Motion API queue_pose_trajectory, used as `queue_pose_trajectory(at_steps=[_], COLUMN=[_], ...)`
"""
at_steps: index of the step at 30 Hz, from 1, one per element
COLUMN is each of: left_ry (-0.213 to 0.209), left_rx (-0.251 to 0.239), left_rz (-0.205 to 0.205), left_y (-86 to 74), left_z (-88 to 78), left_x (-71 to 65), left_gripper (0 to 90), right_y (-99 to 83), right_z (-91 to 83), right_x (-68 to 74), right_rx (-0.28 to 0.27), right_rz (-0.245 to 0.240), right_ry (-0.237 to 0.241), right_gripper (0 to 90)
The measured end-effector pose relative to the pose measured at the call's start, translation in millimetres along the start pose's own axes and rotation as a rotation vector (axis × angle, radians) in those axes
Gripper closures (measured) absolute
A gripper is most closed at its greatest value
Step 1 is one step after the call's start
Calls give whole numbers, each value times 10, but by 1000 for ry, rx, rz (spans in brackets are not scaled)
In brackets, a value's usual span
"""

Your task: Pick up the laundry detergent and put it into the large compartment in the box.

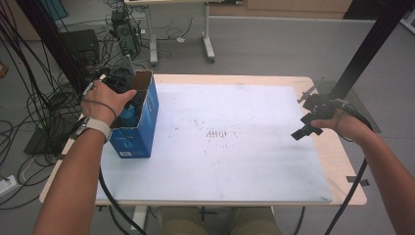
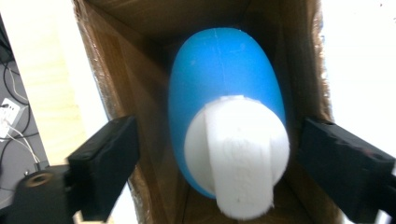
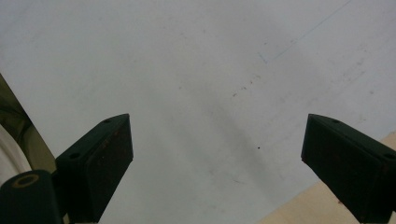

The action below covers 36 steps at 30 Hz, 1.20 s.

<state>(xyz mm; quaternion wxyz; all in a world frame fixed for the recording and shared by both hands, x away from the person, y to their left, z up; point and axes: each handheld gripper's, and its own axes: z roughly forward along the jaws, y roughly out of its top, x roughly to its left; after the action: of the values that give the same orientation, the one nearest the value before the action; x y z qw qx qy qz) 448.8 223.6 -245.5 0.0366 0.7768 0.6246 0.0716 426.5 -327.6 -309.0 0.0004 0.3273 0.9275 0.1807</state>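
Standing upright in blue box, blue bottle, white cap up, w/ left gripper jaws apart, clear.

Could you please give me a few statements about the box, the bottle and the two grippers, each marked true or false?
1. The blue bottle sits inside the open cardboard box. True.
2. The left gripper is clamped tight on the bottle's white cap. False: its fingers stand apart from the cap, with a gap on each side.
3. The box stands at the left side of the white mat. True.
4. The right gripper holds a second bottle. False: it is open with nothing between its fingers, over the bare mat.
5. The bottle lies flat on the mat outside the box. False: it is in the box, cap toward the opening.
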Motion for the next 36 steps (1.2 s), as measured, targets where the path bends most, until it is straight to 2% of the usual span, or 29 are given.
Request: queue_pose_trajectory(at_steps=[6, 12, 15, 18, 20, 23, 26, 28, 31, 35, 36], left_ry=[-9, -12, -24, -12, -18, -13, -23, -13, -28, -48, -55], left_rx=[-23, -36, -56, -69, -85, -161, -207, -246, -280, -300, -302], left_rz=[25, 27, 22, 30, 37, 64, 93, 121, 151, 214, 242], left_y=[-5, 5, 12, 19, 19, -3, -16, -29, -37, -39, -38], left_z=[-86, -192, -256, -325, -388, -526, -636, -720, -795, -850, -856], left_x=[-53, -92, -111, -136, -149, -194, -240, -288, -349, -464, -493], left_gripper=[87, 57, 45, 46, 47, 47, 51, 52, 55, 62, 66], right_y=[4, -11, -20, -21, -21, -22, -20, -16, -9, -4, -3], right_z=[-15, -37, -48, -52, -55, -63, -68, -74, -81, -89, -91], right_x=[3, 4, -3, 1, 3, 1, 2, 7, 18, 23, 32], right_rx=[-4, -6, -9, -11, -13, -13, -15, -13, -14, -15, -16], right_rz=[-1, 3, 4, 6, 4, 3, 3, 5, 7, 3, 11], right_ry=[-2, -2, -3, -3, -2, -4, -5, -6, -6, -9, -7], right_gripper=[90, 90, 90, 90, 90, 90, 90, 90, 90, 90, 90])
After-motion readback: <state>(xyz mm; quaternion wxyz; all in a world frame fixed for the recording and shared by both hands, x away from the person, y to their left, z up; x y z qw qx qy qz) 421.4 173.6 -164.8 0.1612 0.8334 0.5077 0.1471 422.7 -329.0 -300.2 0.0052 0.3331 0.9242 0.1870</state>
